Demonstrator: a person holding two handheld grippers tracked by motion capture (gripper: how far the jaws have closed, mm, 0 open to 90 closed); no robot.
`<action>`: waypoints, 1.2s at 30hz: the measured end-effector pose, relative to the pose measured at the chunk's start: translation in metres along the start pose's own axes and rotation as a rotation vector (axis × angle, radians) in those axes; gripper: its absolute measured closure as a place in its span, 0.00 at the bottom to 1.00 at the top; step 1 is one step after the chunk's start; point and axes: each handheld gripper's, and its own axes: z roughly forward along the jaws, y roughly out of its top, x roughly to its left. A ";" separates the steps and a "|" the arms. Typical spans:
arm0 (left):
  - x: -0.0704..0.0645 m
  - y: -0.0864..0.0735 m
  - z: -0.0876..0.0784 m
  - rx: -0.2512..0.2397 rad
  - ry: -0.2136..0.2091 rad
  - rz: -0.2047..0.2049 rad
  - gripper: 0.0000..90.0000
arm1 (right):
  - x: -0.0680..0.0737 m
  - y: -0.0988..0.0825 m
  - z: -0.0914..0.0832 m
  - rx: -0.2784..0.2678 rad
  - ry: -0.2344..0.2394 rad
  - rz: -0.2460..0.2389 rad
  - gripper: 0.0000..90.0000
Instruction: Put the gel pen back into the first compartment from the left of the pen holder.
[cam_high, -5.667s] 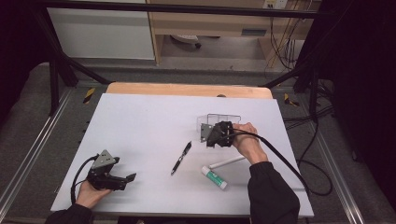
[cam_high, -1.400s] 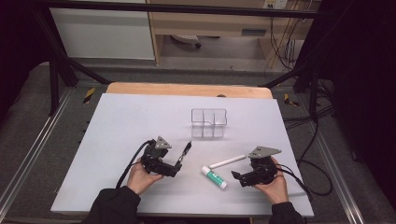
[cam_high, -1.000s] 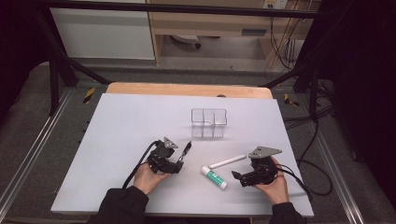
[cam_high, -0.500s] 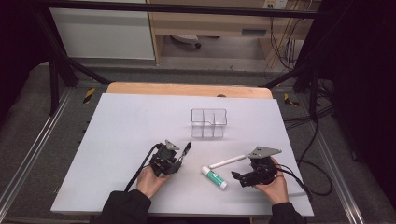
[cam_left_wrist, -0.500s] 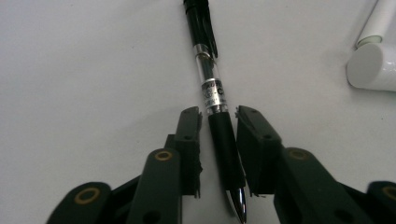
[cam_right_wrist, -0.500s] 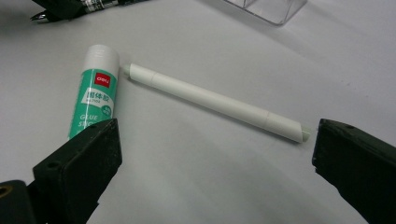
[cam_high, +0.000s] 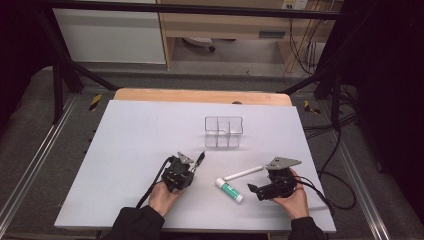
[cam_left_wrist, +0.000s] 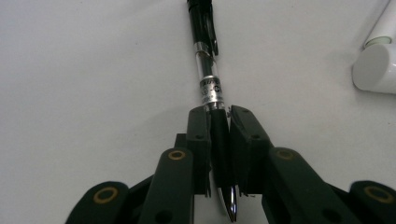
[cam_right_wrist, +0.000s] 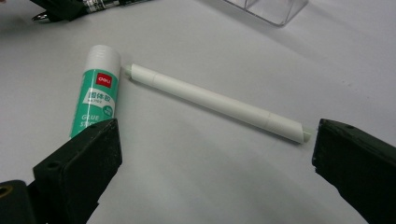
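My left gripper (cam_left_wrist: 218, 140) pinches a black pen (cam_left_wrist: 208, 79) lying on the white table (cam_high: 125, 145). My right gripper (cam_right_wrist: 215, 154) rests wide open near a glue stick (cam_right_wrist: 95, 95) and white pen (cam_right_wrist: 215, 103).

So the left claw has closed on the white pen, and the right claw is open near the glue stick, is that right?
Not quite. The left claw has closed on the black pen, not the white pen, as the left gripper view shows. The white pen lies free on the table beside the glue stick. The rest holds: the right claw is open near the glue stick.
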 end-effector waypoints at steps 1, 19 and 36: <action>0.001 0.000 0.000 0.005 -0.002 -0.003 0.86 | 0.000 0.000 0.000 0.000 0.001 0.000 0.03; 0.018 -0.004 -0.010 -0.051 -0.093 -0.012 0.88 | 0.001 0.000 0.000 -0.003 0.007 -0.013 0.03; 0.034 -0.010 -0.033 -0.041 -0.166 0.072 0.88 | 0.009 0.005 0.004 0.001 0.020 -0.062 0.02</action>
